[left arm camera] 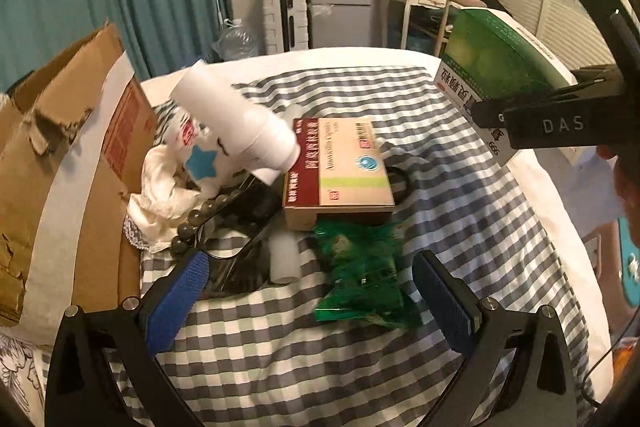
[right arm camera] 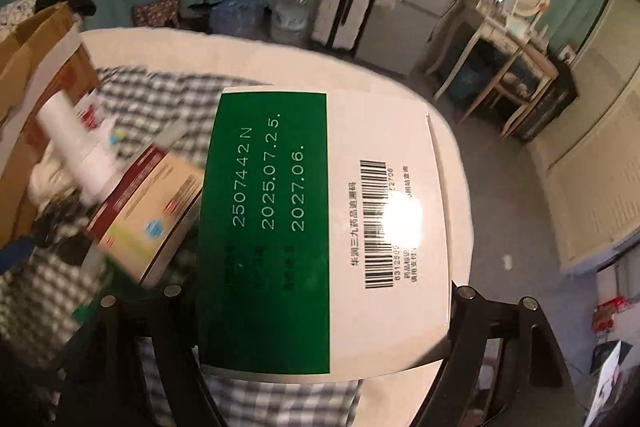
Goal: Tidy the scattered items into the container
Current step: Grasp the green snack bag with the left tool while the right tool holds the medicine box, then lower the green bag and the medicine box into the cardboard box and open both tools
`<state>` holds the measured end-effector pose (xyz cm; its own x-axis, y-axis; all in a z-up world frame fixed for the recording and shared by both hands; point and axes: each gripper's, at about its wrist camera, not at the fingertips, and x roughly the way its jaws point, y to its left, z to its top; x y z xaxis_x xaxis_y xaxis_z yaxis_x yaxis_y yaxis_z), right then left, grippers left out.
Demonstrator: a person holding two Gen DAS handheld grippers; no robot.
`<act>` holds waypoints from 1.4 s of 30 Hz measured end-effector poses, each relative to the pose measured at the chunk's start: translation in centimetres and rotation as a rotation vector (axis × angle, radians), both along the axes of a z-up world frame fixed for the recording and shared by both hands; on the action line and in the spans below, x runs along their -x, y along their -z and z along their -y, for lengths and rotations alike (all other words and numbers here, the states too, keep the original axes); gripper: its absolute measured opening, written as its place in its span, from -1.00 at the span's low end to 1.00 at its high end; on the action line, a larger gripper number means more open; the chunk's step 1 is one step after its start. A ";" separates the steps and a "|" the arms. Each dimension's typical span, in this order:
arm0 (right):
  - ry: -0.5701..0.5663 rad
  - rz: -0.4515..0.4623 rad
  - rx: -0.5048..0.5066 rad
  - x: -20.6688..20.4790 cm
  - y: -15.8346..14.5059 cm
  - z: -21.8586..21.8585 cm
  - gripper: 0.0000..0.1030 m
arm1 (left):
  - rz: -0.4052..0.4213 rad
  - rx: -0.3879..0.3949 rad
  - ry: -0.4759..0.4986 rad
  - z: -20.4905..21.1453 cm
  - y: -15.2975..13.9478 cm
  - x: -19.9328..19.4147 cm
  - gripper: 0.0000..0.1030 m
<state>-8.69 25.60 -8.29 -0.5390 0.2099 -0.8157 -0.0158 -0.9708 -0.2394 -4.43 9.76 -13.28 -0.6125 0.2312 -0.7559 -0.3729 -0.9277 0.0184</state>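
- The right gripper (right arm camera: 320, 291) is seen clamped across one green and white medicine box (right arm camera: 320, 227), which fills the gap between its two arms; the box is held up off the bed, its barcode side turned to the right wrist camera.
- In the left wrist view the same box (left arm camera: 496, 67) is seen raised at the upper right, gripped by the black gripper (left arm camera: 532, 115), with part of a person's hand (left arm camera: 624, 187) just behind it.
- The left gripper (left arm camera: 316, 291) is held wide open, its two blue pads (left arm camera: 180, 299) apart with nothing pressed between them; it hangs over one green foil packet (left arm camera: 360, 283) lying on the checked cloth (left arm camera: 460, 227).
- Just beyond the packet, one tan and dark red medicine box (left arm camera: 340, 167) is seen lying flat.
- One white bottle (left arm camera: 236, 123) is tilted, its lower end resting on that box's left edge.
- One small white tube (left arm camera: 284, 259) lies beside the packet, next to a dark shiny object that cannot be made out.
- One string of dark beads (left arm camera: 200, 219) and one bundle of white cloth (left arm camera: 160, 195) lie further left.
- One torn cardboard box (left arm camera: 60, 163) stands open at the left edge of the bed (left arm camera: 552, 211), touching the pile.
- None of the counted loose items is seen inside the cardboard box.
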 end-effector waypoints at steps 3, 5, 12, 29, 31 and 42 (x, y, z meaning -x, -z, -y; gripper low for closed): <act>0.016 -0.018 -0.005 -0.6 -0.8 -0.6 0.56 | -0.017 0.002 0.010 -1.1 -0.1 0.0 1.00; 0.037 -0.027 0.006 -0.6 -1.3 -1.1 0.56 | -0.049 0.043 0.015 -1.7 -0.1 -0.5 1.00; 0.044 -0.022 0.041 -0.9 -1.0 -1.2 0.56 | -0.126 0.061 0.157 -3.3 -0.5 -2.7 1.00; 0.036 -0.031 0.114 -1.9 -0.6 -1.6 0.56 | 0.011 -0.065 0.102 -0.2 -1.1 1.2 -0.20; 0.042 -0.045 0.120 -2.6 -1.3 -1.5 0.56 | 0.000 -0.100 0.089 0.4 -3.0 0.9 -0.21; 0.048 -0.134 0.223 -9.6 -6.3 1.0 0.56 | -0.094 -0.153 -0.036 5.3 -11.5 -2.4 -0.20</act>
<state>0.94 24.55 -1.96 -0.6394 0.0610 -0.7665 -0.0805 -0.9967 -0.0122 -1.98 4.45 -1.76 -0.6888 0.3161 -0.6524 -0.3428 -0.9350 -0.0911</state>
